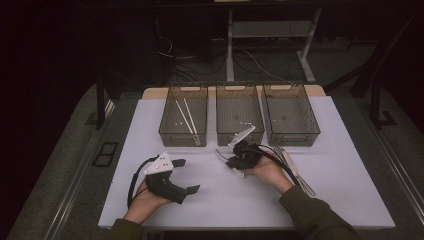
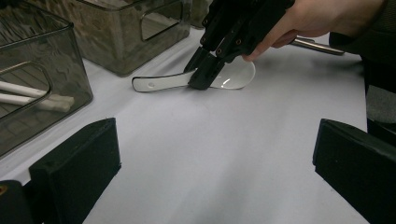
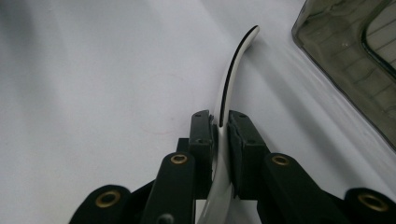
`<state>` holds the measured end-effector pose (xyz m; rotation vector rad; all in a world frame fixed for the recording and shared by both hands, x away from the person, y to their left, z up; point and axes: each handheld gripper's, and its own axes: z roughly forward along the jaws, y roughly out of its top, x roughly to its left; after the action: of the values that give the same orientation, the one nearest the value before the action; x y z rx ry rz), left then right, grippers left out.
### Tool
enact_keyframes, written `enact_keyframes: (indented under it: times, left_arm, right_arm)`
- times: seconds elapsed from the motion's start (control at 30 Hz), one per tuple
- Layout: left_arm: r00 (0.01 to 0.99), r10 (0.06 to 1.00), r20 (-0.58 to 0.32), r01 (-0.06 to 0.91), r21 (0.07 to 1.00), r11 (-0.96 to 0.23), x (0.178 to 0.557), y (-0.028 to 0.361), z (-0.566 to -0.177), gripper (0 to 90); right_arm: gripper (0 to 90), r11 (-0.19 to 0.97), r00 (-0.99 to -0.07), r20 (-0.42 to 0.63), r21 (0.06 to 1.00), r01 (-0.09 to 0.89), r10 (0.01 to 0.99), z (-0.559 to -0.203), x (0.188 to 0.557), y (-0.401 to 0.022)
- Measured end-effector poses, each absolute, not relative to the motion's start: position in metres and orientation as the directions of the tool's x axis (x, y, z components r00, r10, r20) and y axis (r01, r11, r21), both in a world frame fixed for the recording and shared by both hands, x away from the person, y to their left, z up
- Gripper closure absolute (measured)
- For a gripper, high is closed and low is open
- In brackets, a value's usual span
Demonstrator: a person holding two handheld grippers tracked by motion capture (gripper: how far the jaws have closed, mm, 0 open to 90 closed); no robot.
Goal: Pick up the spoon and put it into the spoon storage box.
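White with a black rim, the spoon (image 3: 229, 84) is pinched in the closed right claw (image 3: 220, 135).

This looks like a lab or test room, not a home. A white table (image 1: 345, 200) stands on grey carpet (image 1: 75, 165) in a dim room. Behind it is the metal frame of another desk (image 1: 230, 55), with loose cables (image 1: 190, 65) trailing on the floor beneath. Three identical smoky plastic bins (image 1: 240, 120) are lined up in a neat row at the table's far edge, like a staged trial setup. A person works with handheld grippers wired by cable.
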<state>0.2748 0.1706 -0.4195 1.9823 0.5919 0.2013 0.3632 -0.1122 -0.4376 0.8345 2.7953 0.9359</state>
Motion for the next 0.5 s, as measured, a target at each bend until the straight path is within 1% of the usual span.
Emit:
enact_keyframes:
  times: [0.2, 0.5]
  left_arm:
    - [0.867, 0.486, -0.11, 0.317, 0.874, -0.369, 0.2752, 0.1704, -0.42, 0.0]
    - [0.869, 0.482, -0.107, 0.312, 0.877, -0.367, 0.2768, 0.1698, -0.4221, 0.0]
  right_arm:
    - [81.1, 0.64, -0.827, 0.13, 0.572, 0.513, 0.547, -0.4367, 0.3627, -0.1111]
    - [81.3, 0.632, -0.826, 0.136, 0.58, 0.514, 0.547, -0.4308, 0.3632, -0.116]
